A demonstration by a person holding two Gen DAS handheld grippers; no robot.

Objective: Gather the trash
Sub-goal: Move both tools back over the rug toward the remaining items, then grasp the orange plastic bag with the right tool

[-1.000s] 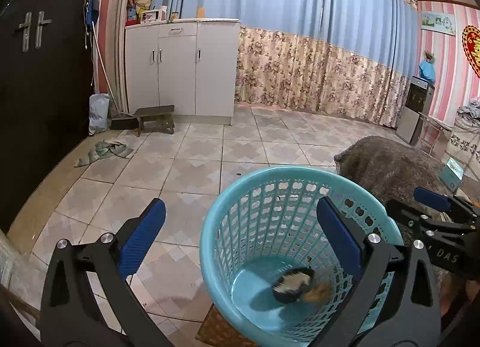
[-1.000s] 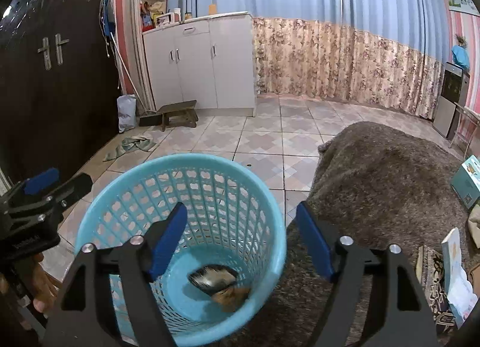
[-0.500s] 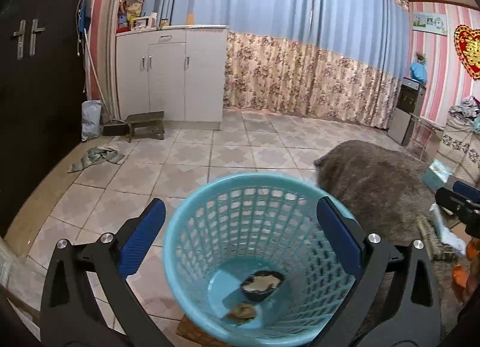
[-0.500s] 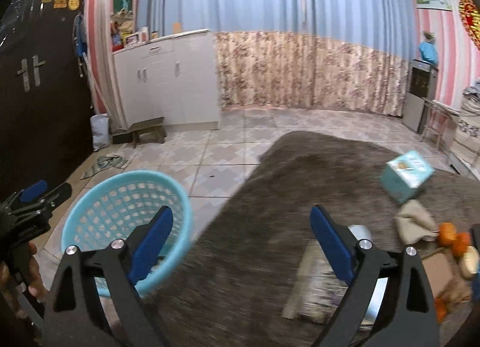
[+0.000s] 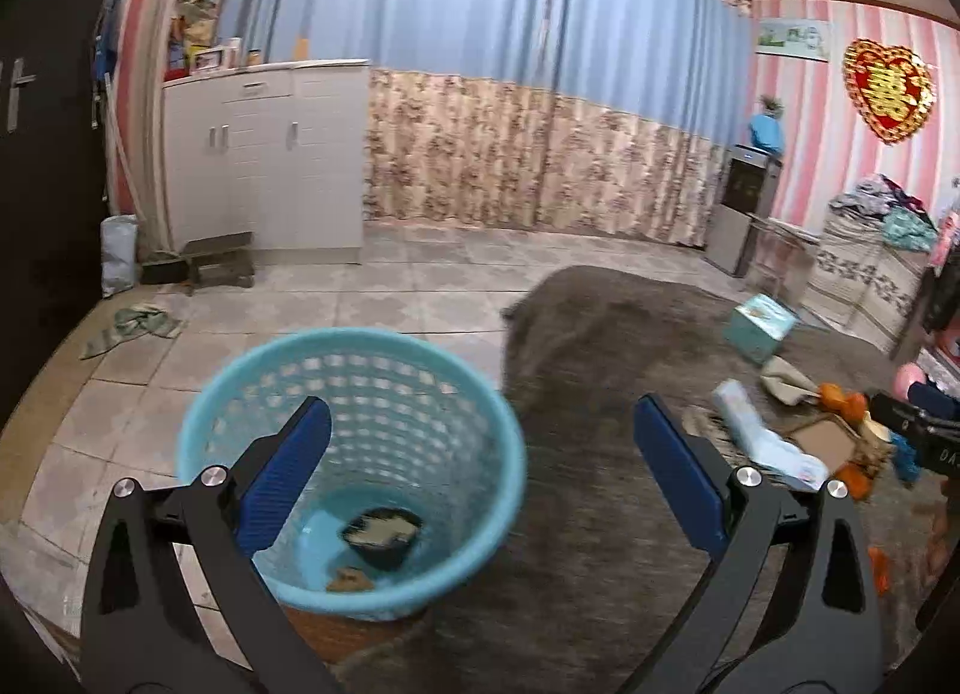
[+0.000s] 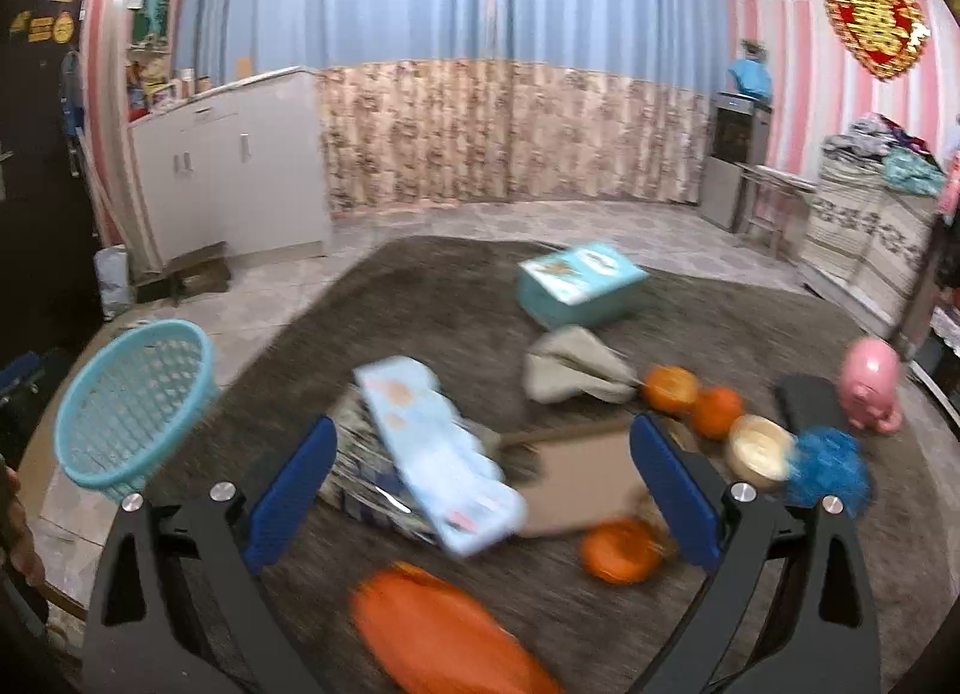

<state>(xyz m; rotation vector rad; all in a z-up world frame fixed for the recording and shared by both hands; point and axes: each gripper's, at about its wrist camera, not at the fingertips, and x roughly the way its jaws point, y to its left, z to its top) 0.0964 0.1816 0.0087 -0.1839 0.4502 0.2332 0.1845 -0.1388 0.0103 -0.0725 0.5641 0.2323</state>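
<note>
A light-blue mesh basket (image 5: 384, 394) stands at the rug's edge, with a dark scrap (image 5: 381, 535) and a small brown scrap (image 5: 351, 580) lying in it. My left gripper (image 5: 480, 484) hovers open above its right rim, holding nothing. My right gripper (image 6: 480, 490) is over the rug's clutter, jaws opening, empty. Below it lie a pale-blue packet (image 6: 438, 454), a cardboard piece (image 6: 582, 484), an orange peel (image 6: 618, 553) and an orange bag (image 6: 444, 634). In the right wrist view the basket (image 6: 138, 394) sits far left.
On the brown rug (image 6: 420, 298) also lie a teal box (image 6: 579, 283), a crumpled beige wad (image 6: 570, 373), two oranges (image 6: 690, 397), a cream cup (image 6: 759, 448), a blue scrubber (image 6: 828, 466) and a pink piggy bank (image 6: 870, 388). White cabinets (image 5: 264, 160) and curtains stand behind.
Both views have swung to the right. The right gripper has left the basket, come over the clutter on the rug and spread its jaws wider. The left gripper has stayed open.
</note>
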